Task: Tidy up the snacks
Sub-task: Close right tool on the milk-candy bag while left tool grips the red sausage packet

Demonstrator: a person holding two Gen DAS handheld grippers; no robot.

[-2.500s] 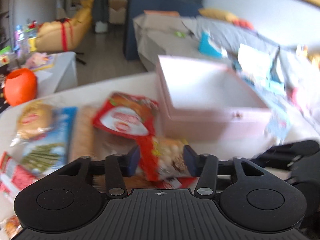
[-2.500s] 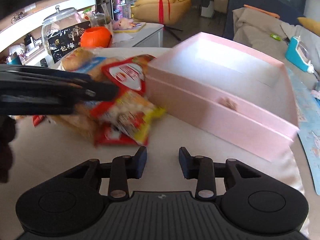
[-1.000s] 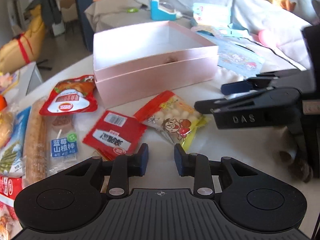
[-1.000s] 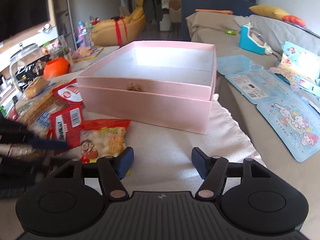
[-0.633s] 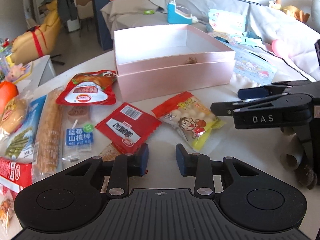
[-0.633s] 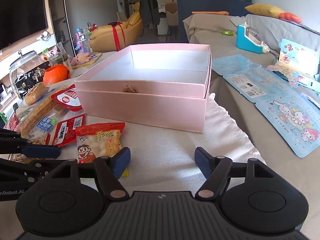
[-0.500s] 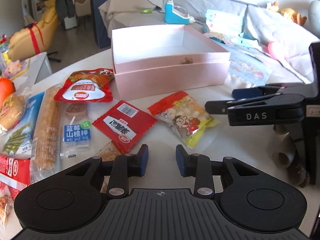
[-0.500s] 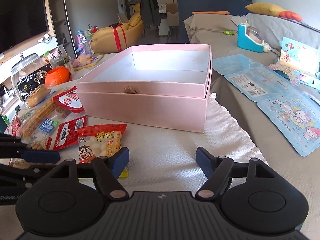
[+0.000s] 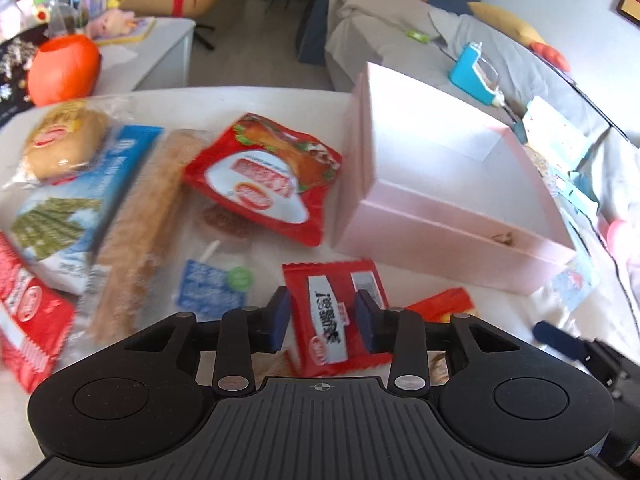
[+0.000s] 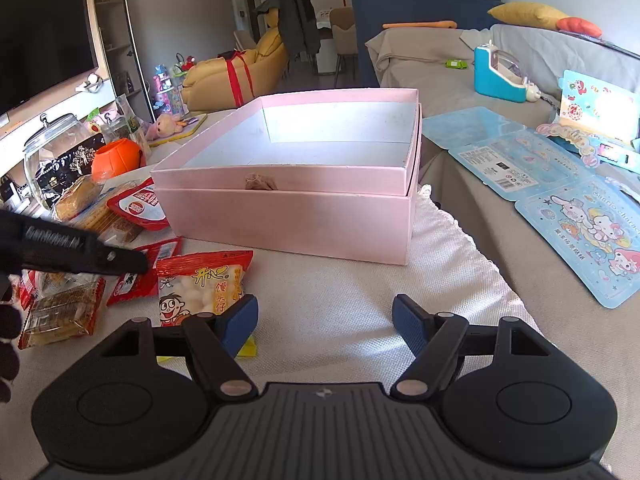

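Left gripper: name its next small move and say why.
Probably lower and close on the small red foil snack packet. The left gripper, whose jaws have just been opening, frames that packet without pressing it; the pink cardboard box beside it holds no snacks yet.

Grey-covered sofa at right; yellow armchair beyond; dark television on left wall; daylight throughout.

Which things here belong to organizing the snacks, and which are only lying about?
For the job:
- open pink cardboard box
- small red snack packet
- red and yellow puffed-snack bag
- red pouch with white oval label

Lying about:
- orange pumpkin-shaped pot
- blue cartoon sticker sheets
- glass lidded jar
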